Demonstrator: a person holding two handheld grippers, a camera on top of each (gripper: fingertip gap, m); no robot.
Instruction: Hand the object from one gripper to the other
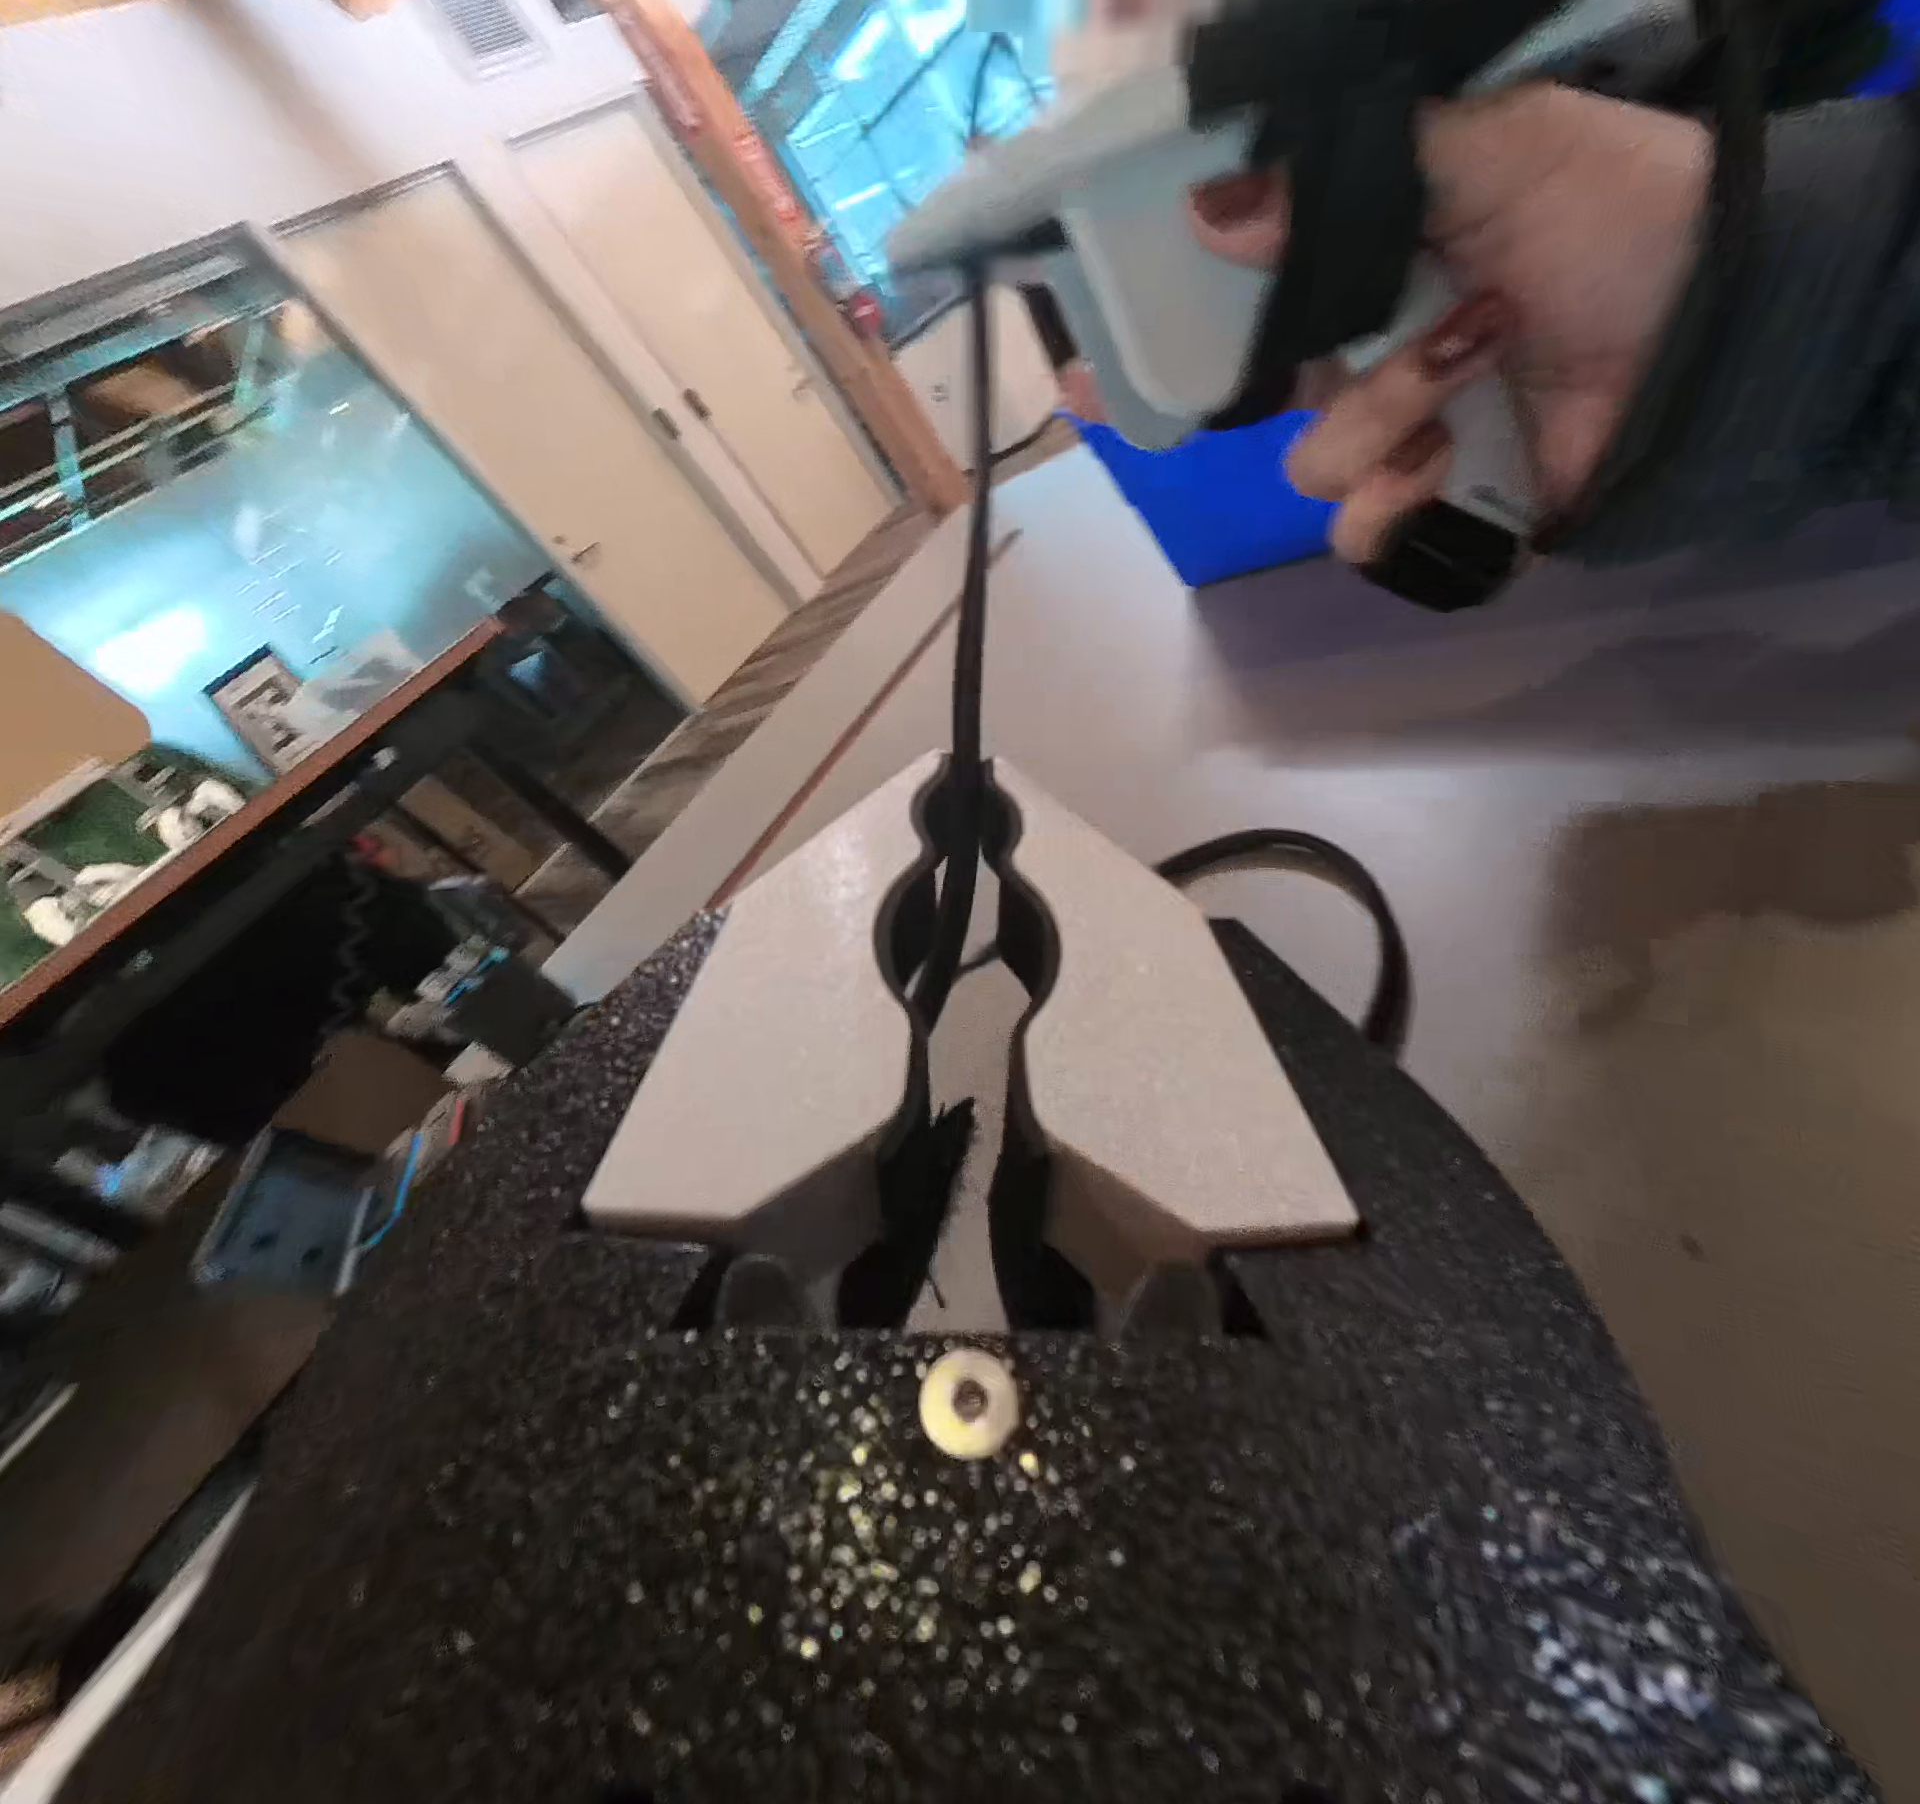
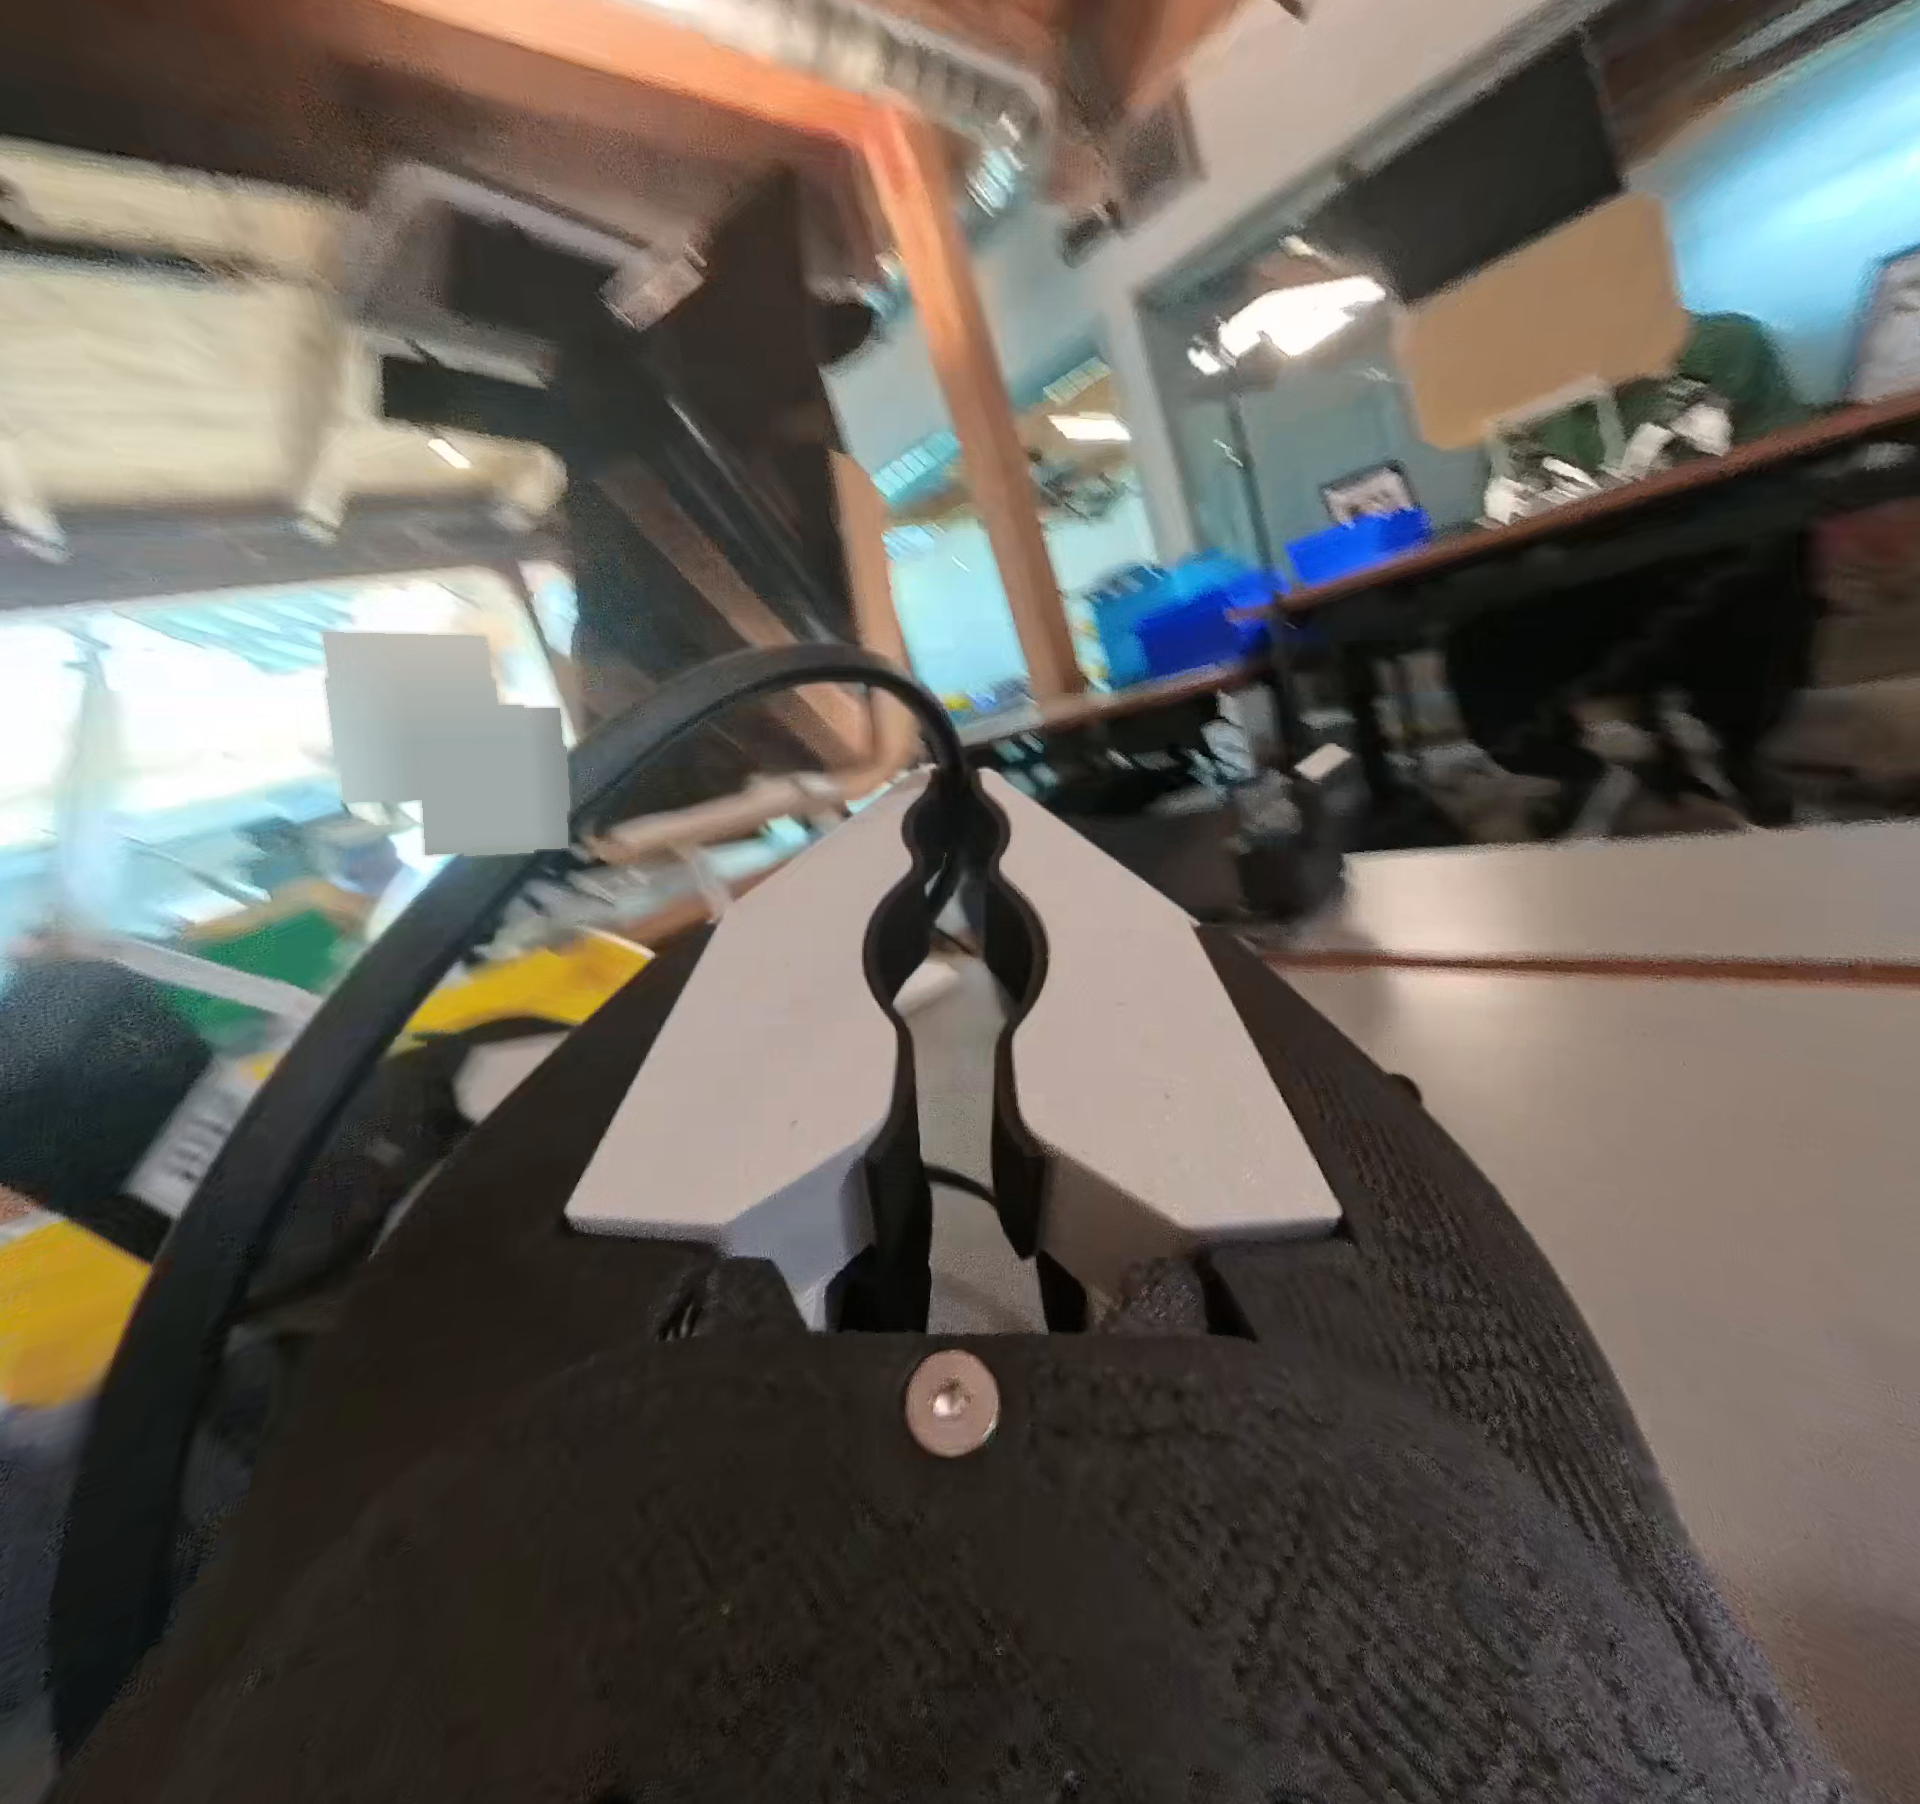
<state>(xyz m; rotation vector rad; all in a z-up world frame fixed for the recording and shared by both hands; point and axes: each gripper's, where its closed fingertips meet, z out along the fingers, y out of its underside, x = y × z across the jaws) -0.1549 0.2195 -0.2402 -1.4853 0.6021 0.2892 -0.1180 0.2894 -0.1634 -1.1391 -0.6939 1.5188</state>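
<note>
A thin black strap (image 1: 971,528) runs taut between my two grippers above the grey table (image 1: 1164,705). My left gripper (image 1: 966,767) is shut on one part of it, and the strap passes back between its fingers. A loop of the strap (image 1: 1351,881) curves out to the right of that gripper. My right gripper (image 1: 940,248) shows at the upper right of the left wrist view, held by a hand (image 1: 1538,300), with its tips closed on the strap's far end. In the right wrist view my right gripper (image 2: 956,783) is shut on the strap (image 2: 727,689), which arcs away to the left and down.
A blue bin (image 1: 1216,507) stands on the table beyond the grippers. Desks with blue boxes (image 2: 1195,611) and clutter stand behind the table (image 2: 1610,1079). Cupboard doors (image 1: 623,383) and a glass wall line the far side. My right fingertips sit around 11 centimetres from my left ones.
</note>
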